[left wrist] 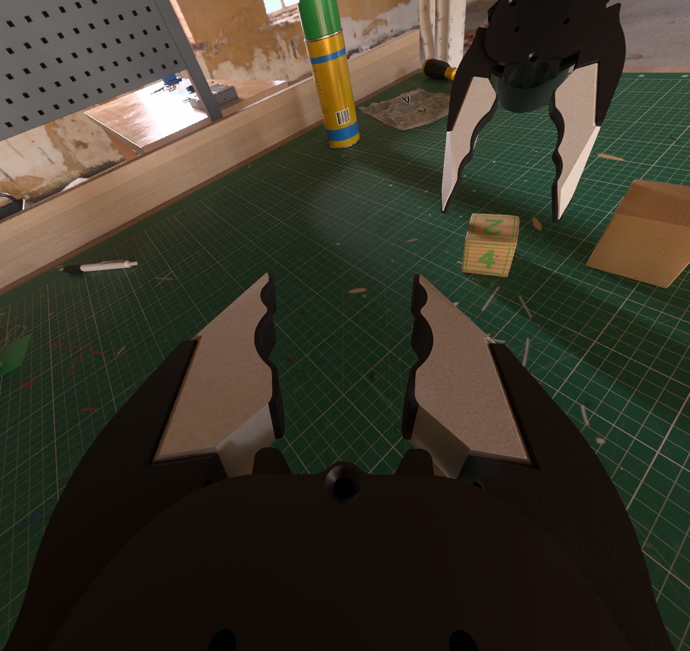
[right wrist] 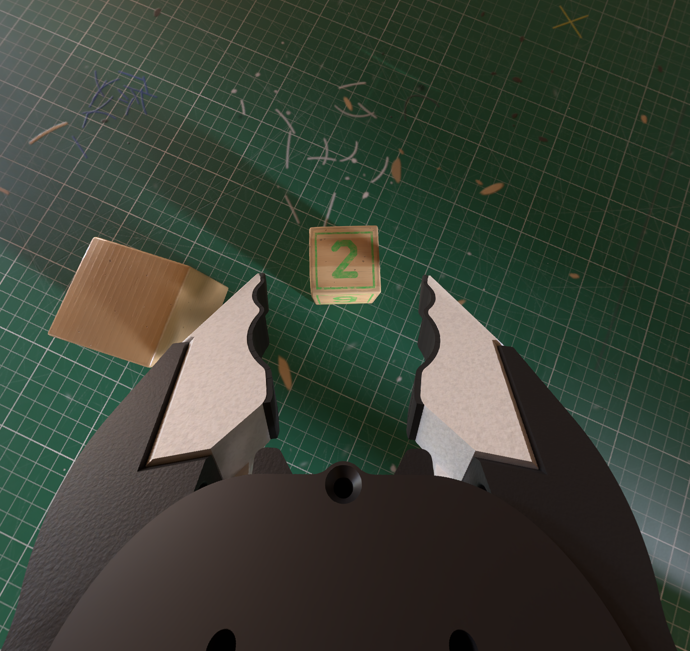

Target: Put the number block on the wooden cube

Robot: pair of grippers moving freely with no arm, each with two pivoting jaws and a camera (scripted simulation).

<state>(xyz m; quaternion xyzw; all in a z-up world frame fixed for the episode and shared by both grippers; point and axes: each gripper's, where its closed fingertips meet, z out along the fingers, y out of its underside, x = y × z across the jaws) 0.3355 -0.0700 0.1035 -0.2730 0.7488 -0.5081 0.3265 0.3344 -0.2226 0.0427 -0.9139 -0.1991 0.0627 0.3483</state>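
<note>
One number block (right wrist: 344, 264): small, rigid, probably light; grip opposite flat sides. Right gripper (right wrist: 343, 278) hangs above it, jaws spread, empty. Left gripper (left wrist: 343, 278) likewise.

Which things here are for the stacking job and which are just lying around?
For the job: number block, wooden cube, right tool open above the block.

Lying about: spray can, pen, screwdriver, crumpled plastic, pegboard, idle left tool.
</note>
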